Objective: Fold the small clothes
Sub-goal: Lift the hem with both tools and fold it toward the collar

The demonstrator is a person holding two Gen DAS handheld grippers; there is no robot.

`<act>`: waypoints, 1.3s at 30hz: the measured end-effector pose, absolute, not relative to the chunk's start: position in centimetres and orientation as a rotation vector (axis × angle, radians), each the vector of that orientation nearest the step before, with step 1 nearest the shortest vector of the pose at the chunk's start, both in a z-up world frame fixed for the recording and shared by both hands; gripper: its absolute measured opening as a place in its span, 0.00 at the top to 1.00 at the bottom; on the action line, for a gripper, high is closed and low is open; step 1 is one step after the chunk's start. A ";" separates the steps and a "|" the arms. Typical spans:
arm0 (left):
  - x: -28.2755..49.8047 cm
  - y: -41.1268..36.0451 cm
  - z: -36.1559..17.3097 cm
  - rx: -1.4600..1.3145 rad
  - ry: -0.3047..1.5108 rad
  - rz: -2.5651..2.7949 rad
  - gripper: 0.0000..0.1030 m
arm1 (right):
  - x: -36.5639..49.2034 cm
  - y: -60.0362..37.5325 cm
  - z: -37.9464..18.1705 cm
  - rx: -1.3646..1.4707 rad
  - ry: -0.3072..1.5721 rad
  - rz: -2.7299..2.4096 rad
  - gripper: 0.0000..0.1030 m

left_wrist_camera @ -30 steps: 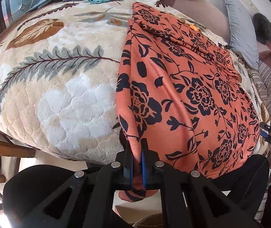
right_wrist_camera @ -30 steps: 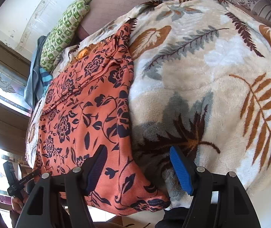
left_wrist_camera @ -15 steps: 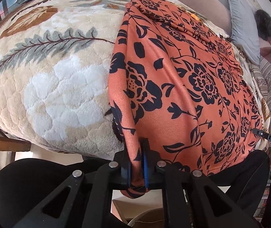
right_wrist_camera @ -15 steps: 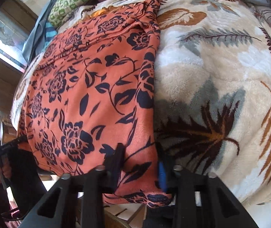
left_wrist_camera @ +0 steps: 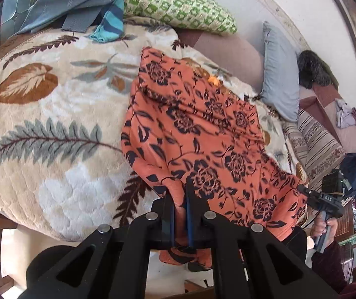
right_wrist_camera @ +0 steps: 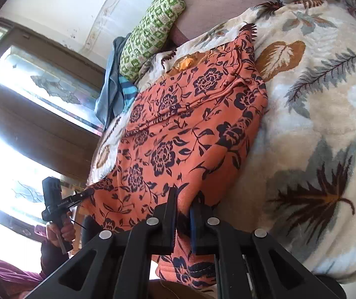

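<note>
At lower centre of both views, we pinch the garment (left_wrist_camera: 203, 144) hem with each gripper (left_wrist_camera: 180, 214) (right_wrist_camera: 183, 220); uneven lifting could skew the fold.

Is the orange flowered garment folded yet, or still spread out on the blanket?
Still spread: the garment lies in one flat layer across the blanket, no edge turned over, only its near corners pinched.

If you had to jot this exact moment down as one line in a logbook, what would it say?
task: fold small clothes | left gripper: shut on orange garment near edge | right gripper: shut on same edge | garment lies on blanket
</note>
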State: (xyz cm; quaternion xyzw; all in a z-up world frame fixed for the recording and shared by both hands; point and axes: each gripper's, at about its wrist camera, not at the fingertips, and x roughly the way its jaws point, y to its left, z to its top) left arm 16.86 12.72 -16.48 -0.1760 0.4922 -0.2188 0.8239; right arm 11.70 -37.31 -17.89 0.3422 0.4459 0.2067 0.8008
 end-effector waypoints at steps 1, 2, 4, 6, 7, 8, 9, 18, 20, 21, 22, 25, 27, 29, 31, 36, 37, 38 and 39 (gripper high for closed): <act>17.3 12.7 -16.0 -0.372 1.032 -0.462 0.93 | 12.1 -37.4 -18.0 0.766 0.939 0.444 0.92; 17.7 12.8 -15.5 -0.368 1.024 -0.457 0.93 | 12.4 -37.6 -18.2 0.791 0.927 0.444 0.92; 18.3 13.0 -15.0 -0.381 1.015 -0.458 0.93 | 13.2 -37.7 -18.6 0.816 0.923 0.431 0.92; 19.0 13.0 -14.8 -0.386 1.015 -0.465 0.93 | 13.5 -38.3 -18.7 0.843 0.915 0.426 0.92; 19.1 12.9 -14.7 -0.378 1.012 -0.463 0.93 | 13.7 -38.5 -18.5 0.851 0.907 0.424 0.92; 19.4 12.8 -14.7 -0.371 1.009 -0.461 0.93 | 13.8 -38.5 -18.3 0.852 0.899 0.423 0.92; 19.5 12.7 -14.7 -0.371 1.007 -0.461 0.93 | 14.0 -38.5 -18.0 0.845 0.895 0.423 0.92; 19.0 13.3 -16.9 -0.407 1.055 -0.431 0.93 | 13.4 -37.6 -21.5 0.762 1.122 0.357 0.91; 18.9 13.6 -17.4 -0.412 1.070 -0.415 0.93 | 13.1 -37.3 -22.2 0.772 1.162 0.374 0.88; 18.8 13.6 -17.6 -0.411 1.077 -0.409 0.93 | 12.9 -37.2 -22.4 0.773 1.167 0.377 0.88; 18.7 13.7 -17.7 -0.408 1.080 -0.404 0.93 | 12.7 -37.3 -22.6 0.770 1.163 0.374 0.88; 18.5 13.8 -17.8 -0.399 1.083 -0.396 0.93 | 12.3 -37.4 -23.1 0.756 1.179 0.346 0.81; 18.4 13.8 -17.9 -0.395 1.088 -0.388 0.93 | 12.0 -37.3 -23.7 0.755 1.211 0.339 0.64; 18.4 13.8 -17.9 -0.394 1.088 -0.384 0.93 | 11.5 -37.2 -23.8 0.759 1.211 0.336 0.36; 18.4 13.8 -18.1 -0.395 1.092 -0.380 0.93 | 10.9 -36.4 -23.5 0.712 1.196 0.375 0.37; 18.7 14.0 -18.2 -0.403 1.098 -0.380 0.93 | 10.4 -34.1 -23.8 0.542 1.279 0.343 0.88; 18.8 14.0 -18.2 -0.406 1.097 -0.382 0.93 | 10.2 -33.9 -23.7 0.511 1.283 0.340 0.90; 18.9 14.1 -18.1 -0.410 1.096 -0.385 0.93 | 9.9 -33.8 -23.4 0.504 1.278 0.343 0.90; 19.1 14.2 -18.0 -0.416 1.095 -0.389 0.93 | 9.9 -33.9 -23.0 0.521 1.267 0.350 0.91</act>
